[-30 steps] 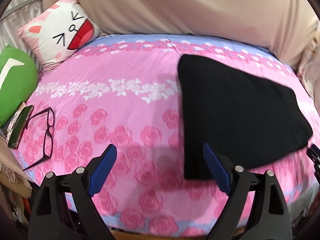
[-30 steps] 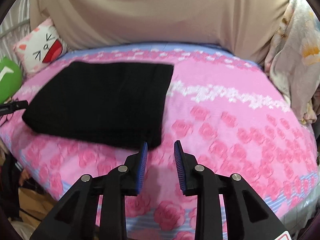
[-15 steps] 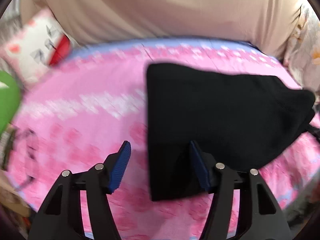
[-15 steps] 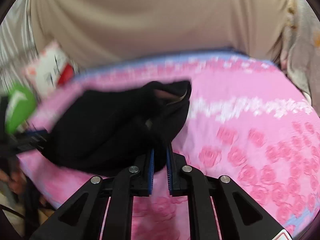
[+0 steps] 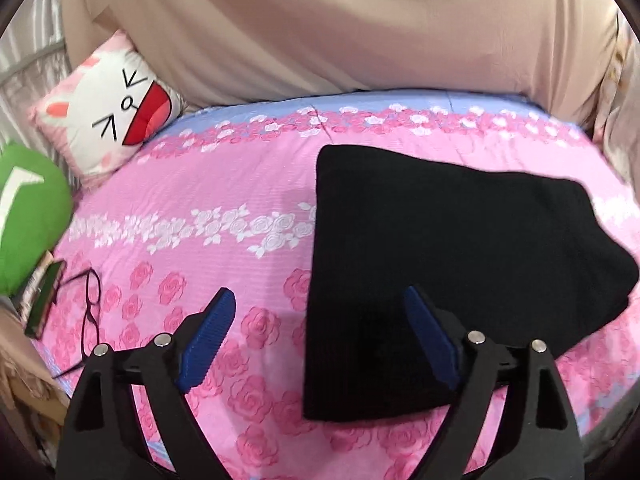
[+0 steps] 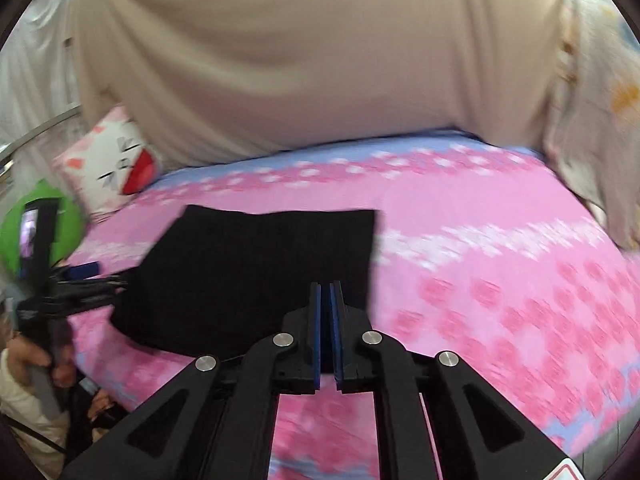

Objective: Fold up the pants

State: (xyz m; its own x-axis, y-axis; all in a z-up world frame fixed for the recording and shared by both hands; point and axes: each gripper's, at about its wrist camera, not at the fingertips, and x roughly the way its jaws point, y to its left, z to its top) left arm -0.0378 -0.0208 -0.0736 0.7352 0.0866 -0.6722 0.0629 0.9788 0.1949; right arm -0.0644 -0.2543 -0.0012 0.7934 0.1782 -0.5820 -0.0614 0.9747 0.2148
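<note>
Pants (image 5: 460,248): one black folded bundle, flat on the pink rose-print bed sheet (image 5: 224,184), toward your right side of the bed, near edge close to the bed's front.

Your left gripper (image 5: 318,332) – jaws spread wide, having just been opening; blue pads hover over the pants' left edge, right pad above black cloth, left pad above bare sheet, no cloth pinched betw. them.

Your right gripper (image 6: 326,324) – jaws pressed nearly together, thin gap only; nothing visible betw. the pads, pants lie behind and below the tips. Right view is motion-blurred, so contact w/ cloth can't be settled.

No containers in view.

Around: 1 cat-face pillow (image 5: 108,116), 1 green cushion (image 5: 28,220) cut off at frame edge, 1 pair of glasses (image 5: 88,312), 1 phone (image 5: 44,300) partly out of frame. Beige cloth (image 5: 340,28) drapes behind the bed.
</note>
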